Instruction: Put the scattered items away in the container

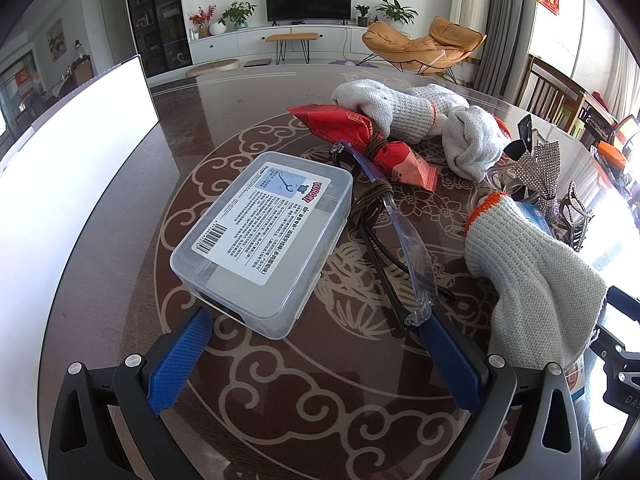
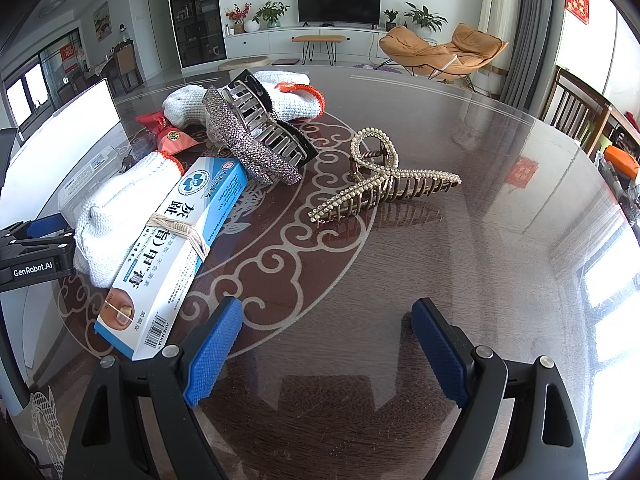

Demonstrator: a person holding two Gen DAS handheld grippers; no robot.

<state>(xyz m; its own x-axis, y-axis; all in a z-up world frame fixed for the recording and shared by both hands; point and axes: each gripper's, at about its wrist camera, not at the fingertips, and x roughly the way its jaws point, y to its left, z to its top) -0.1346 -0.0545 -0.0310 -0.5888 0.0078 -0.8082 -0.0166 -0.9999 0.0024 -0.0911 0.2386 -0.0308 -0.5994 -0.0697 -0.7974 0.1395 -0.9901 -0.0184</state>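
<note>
Partly hidden: glasses [image 1: 404, 240] under cord [image 1: 370, 204].

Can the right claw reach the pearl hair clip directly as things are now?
Probably yes. The right claw is open and the pearl hair clip lies alone on bare table ahead of it, with nothing between. The medicine box sits off to its left side.

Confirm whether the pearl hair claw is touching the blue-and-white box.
No, the pearl hair claw lies apart from the blue-and-white box on bare table.
</note>
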